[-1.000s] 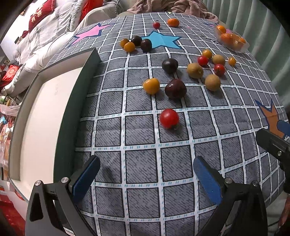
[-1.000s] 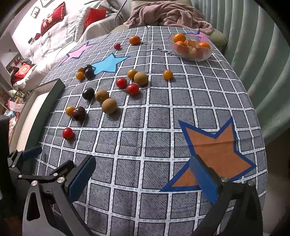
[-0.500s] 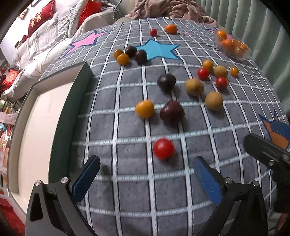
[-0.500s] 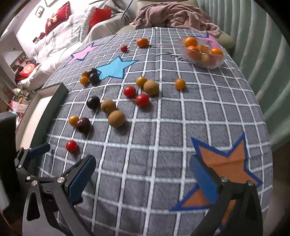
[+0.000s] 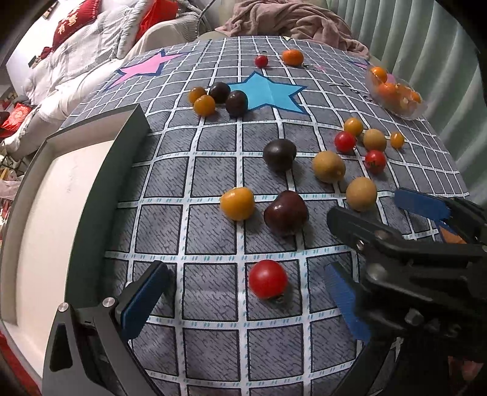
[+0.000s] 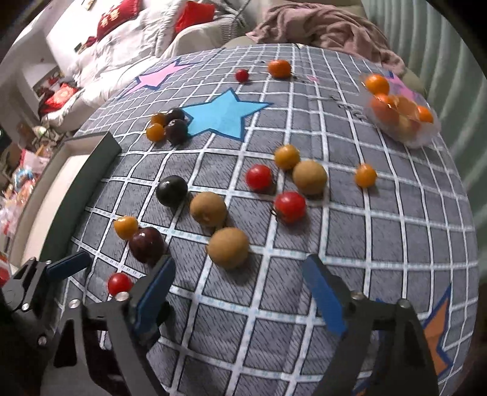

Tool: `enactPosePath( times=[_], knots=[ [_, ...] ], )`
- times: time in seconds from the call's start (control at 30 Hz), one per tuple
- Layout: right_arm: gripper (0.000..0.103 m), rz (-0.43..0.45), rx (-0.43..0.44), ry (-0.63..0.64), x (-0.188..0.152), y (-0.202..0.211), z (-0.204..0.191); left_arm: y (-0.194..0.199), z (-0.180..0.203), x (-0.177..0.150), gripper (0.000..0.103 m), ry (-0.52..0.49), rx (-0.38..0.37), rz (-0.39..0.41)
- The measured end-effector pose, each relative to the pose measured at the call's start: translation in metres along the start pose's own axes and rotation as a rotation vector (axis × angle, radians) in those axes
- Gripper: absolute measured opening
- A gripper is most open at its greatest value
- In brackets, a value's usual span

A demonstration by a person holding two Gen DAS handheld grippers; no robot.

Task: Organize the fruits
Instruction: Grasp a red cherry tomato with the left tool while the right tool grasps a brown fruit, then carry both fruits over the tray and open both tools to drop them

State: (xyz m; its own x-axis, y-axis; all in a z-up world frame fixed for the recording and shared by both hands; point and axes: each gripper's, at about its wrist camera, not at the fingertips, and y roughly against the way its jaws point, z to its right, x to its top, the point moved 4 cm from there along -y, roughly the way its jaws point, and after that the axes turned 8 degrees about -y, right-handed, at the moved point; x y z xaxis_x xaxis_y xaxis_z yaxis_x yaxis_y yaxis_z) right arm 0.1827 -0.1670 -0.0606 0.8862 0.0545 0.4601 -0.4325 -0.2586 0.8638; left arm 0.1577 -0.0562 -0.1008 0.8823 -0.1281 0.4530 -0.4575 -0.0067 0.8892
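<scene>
Picking is starting: both tongs released and empty, the right tongs (image 6: 237,298) just narrowing before the tan fruit (image 6: 227,247), the left tongs (image 5: 240,301) around the red tomato (image 5: 268,282). Next: lower, clench.

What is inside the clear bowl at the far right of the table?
The clear bowl holds several orange fruits, piled together. Their exact count, and anything beneath them, is hidden.

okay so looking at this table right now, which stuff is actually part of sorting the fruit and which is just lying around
Part of the job:
- loose fruits on the cloth, e.g. red tomato, brown fruit, dark plum
- clear bowl holding orange fruit
- tray at the table edge
- left gripper, right gripper, both open and empty

Just lying about:
- pink blanket
- red cushions
- curtain
</scene>
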Motion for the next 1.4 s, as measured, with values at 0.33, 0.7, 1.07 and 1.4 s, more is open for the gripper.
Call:
enactPosePath(
  times=[0.33,0.7,1.07,1.4],
  knots=[
    [0.029,0.027,0.059,-0.027,-0.007,0.014,0.013,0.016,0.004,-0.002,0.040,0.024,0.015,0.044],
    [0.030,0.046,0.134,-0.081,-0.021,0.044,0.020,0.033,-0.008,-0.014,0.022,0.043,-0.078,0.043],
    [0.030,0.079,0.139,-0.045,-0.022,0.078,-0.003,0.071,-0.036,-0.019,0.022,0.052,-0.069,0.095],
    [0.030,0.122,0.171,0.051,-0.005,0.108,-0.062,0.102,-0.094,-0.017,0.022,0.087,-0.004,0.152]
  ],
)
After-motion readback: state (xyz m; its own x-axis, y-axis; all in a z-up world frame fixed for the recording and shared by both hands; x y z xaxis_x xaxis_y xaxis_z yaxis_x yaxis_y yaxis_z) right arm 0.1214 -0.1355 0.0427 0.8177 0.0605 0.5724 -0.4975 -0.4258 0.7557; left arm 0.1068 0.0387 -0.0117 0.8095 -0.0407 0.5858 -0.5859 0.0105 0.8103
